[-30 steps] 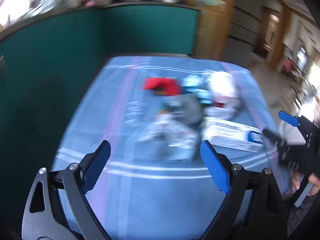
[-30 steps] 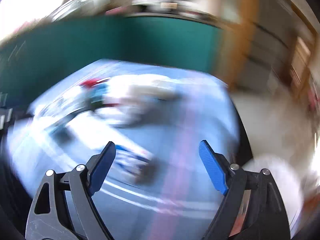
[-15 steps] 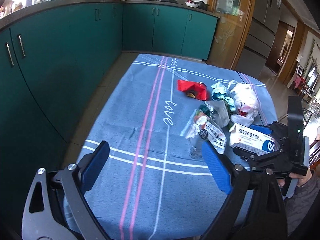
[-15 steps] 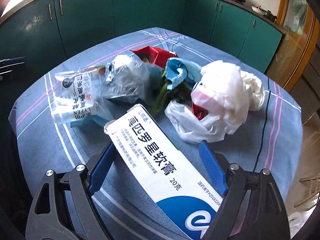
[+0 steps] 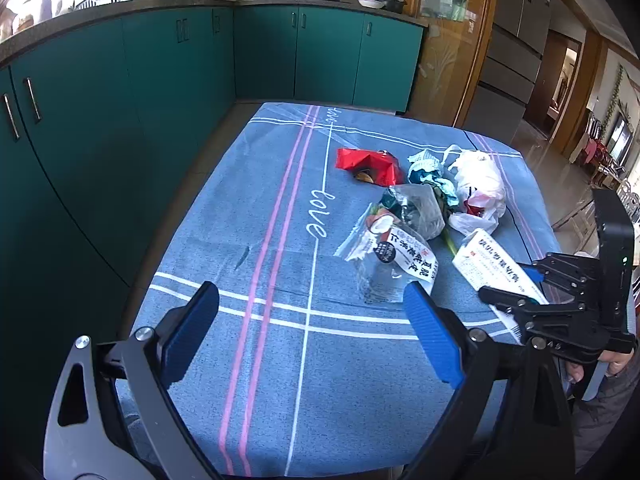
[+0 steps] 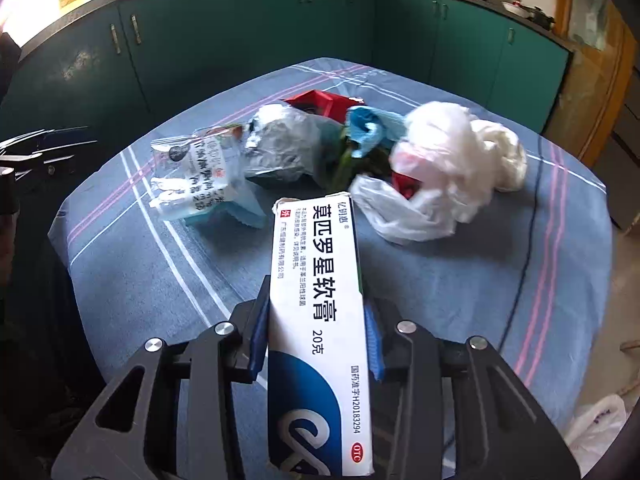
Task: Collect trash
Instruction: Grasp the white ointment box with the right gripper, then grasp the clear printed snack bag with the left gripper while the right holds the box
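Note:
A white and blue ointment box [image 6: 316,304] is clamped between the blue pads of my right gripper [image 6: 316,332], tilted up off the blue tablecloth [image 6: 460,300]; it also shows in the left wrist view [image 5: 494,266]. Beyond it lies a pile of trash: a white plastic bag [image 6: 444,180], a blue crumpled wrapper [image 6: 368,128], a red wrapper [image 6: 320,104], a grey foil bag [image 6: 280,144] and a clear printed snack bag [image 6: 192,172]. My left gripper [image 5: 312,328] is open and empty over the cloth's near left part, short of the snack bag [image 5: 392,256].
Teal kitchen cabinets [image 5: 120,92] run along the left and far side of the table. The right gripper body [image 5: 568,304] is at the table's right edge. A white plastic bag [image 6: 596,432] lies on the floor at the right.
My right gripper has closed on the ointment box and lifted its near end. The left gripper has stayed open, nearly still over the near part of the cloth.

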A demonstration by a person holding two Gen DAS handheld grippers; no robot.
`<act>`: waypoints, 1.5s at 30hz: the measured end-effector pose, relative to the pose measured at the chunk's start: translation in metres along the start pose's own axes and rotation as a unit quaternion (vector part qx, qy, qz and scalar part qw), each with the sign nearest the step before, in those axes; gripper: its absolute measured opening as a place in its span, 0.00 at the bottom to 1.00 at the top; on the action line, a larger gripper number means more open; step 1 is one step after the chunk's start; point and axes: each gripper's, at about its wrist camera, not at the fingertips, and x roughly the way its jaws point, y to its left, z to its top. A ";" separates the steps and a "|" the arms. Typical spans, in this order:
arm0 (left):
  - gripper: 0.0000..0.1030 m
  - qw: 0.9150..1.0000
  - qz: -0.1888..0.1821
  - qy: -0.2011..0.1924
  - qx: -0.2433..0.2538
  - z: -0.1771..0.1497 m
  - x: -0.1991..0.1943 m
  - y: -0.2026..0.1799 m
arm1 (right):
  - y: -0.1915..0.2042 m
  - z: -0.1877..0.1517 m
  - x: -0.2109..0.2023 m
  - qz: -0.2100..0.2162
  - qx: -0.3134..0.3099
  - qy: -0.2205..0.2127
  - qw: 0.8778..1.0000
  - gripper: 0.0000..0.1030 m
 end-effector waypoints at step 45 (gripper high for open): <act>0.93 1.000 -0.001 0.020 0.022 -0.011 0.018 -0.020 | -0.048 -0.024 -0.012 -0.047 0.138 -0.025 0.989 0.40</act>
